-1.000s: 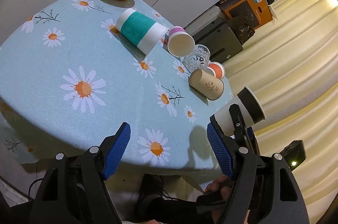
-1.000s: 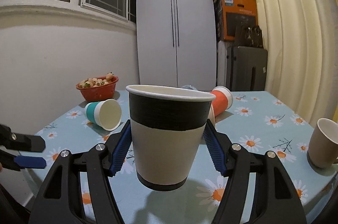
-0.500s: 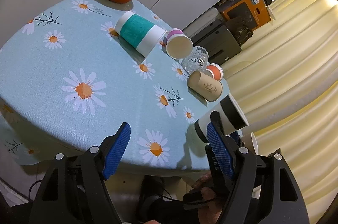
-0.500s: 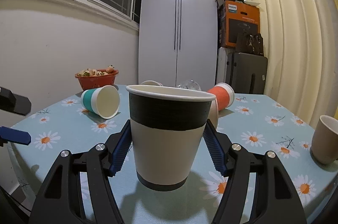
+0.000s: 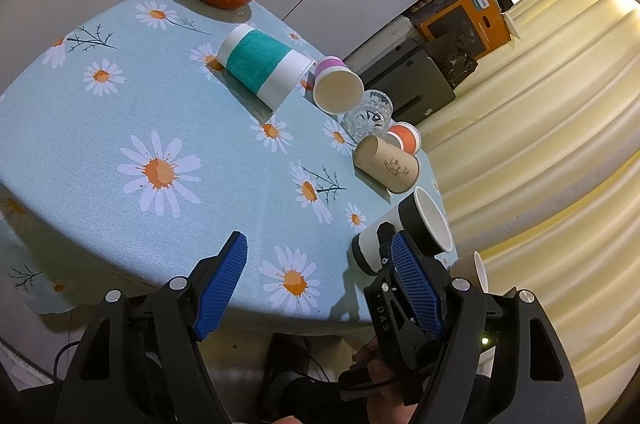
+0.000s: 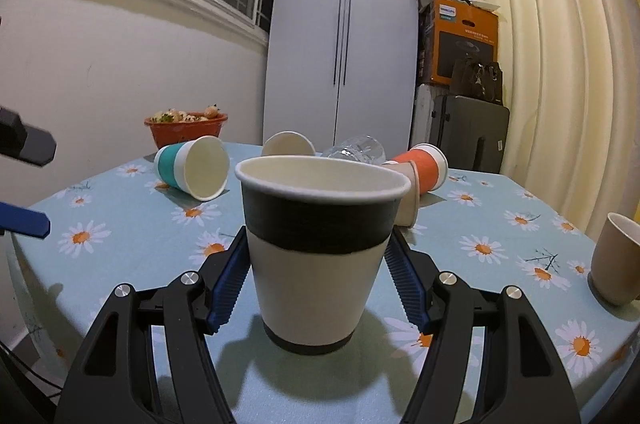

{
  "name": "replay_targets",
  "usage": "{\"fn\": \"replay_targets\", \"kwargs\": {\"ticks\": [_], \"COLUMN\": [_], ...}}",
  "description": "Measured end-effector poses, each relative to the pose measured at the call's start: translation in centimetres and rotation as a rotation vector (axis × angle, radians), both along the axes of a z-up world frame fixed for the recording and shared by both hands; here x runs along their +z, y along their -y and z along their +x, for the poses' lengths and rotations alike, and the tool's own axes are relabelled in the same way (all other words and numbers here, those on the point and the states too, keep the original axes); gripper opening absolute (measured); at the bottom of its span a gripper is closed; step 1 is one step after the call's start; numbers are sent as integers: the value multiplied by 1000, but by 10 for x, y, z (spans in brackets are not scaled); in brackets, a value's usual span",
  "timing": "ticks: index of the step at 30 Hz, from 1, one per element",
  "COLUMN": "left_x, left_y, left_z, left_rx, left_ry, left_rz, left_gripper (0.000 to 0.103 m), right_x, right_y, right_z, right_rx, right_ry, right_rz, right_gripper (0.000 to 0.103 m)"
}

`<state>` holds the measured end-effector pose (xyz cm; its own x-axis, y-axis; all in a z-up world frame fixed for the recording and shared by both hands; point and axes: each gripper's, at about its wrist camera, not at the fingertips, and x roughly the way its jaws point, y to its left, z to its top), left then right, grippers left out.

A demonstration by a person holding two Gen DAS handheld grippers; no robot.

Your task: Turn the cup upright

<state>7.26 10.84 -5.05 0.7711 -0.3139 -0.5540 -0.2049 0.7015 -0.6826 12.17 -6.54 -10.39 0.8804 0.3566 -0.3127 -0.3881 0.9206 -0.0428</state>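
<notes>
- The right tool (image 6: 318, 264) pinches the black-banded white paper cup (image 6: 320, 248) between its blue pads; the cup stands upright, its base at or just above the daisy-print blue surface (image 6: 500, 224) — contact is not clear.
- The left tool (image 5: 316, 284) is spread and holds nothing, near the surface's edge.
- A teal-banded white paper cup (image 5: 264, 66), a brown paper cup (image 5: 386, 166) and an orange paper cup (image 6: 422, 166) lie on their sides.

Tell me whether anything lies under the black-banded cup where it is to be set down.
Nothing visible does. The black-banded cup, upright in the right hand-held gripper, has only bare tablecloth under it. The tipped cups lie farther back.
</notes>
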Motion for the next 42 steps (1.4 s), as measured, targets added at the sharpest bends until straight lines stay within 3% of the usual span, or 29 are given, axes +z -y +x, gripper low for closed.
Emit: {"fn": "replay_targets", "kwargs": {"ticks": [5, 9, 14, 17, 20, 23, 30, 32, 38, 42], "left_x": [1, 1, 1, 2, 4, 7, 14, 18, 29, 36], "left_y": [1, 1, 0, -1, 0, 1, 9, 15, 26, 34], "left_z": [0, 0, 0, 0, -2, -6, -15, -18, -31, -42], "left_rx": [0, 1, 3, 7, 7, 16, -9, -7, -7, -15], "left_ry": [1, 1, -1, -6, -4, 11, 54, 70, 119, 154], "left_rz": [4, 5, 13, 24, 46, 66, 92, 120, 196, 248], "left_gripper": [73, 73, 73, 73, 74, 83, 84, 96, 96, 96], "right_x": [-1, 0, 6, 13, 24, 40, 69, 76, 100, 106], "right_y": [0, 2, 6, 8, 16, 26, 56, 63, 83, 92], "right_z": [1, 1, -3, -10, -20, -31, -52, -59, -83, -88], "right_rx": [0, -2, 8, 22, 21, 22, 17, 30, 58, 74], "right_ry": [-13, -34, -44, -48, -50, -45, -97, -111, -67, -89], "right_rz": [5, 11, 26, 28, 35, 46, 110, 108, 66, 38], "right_gripper": [67, 85, 89, 97, 98, 98, 98, 98, 98, 98]}}
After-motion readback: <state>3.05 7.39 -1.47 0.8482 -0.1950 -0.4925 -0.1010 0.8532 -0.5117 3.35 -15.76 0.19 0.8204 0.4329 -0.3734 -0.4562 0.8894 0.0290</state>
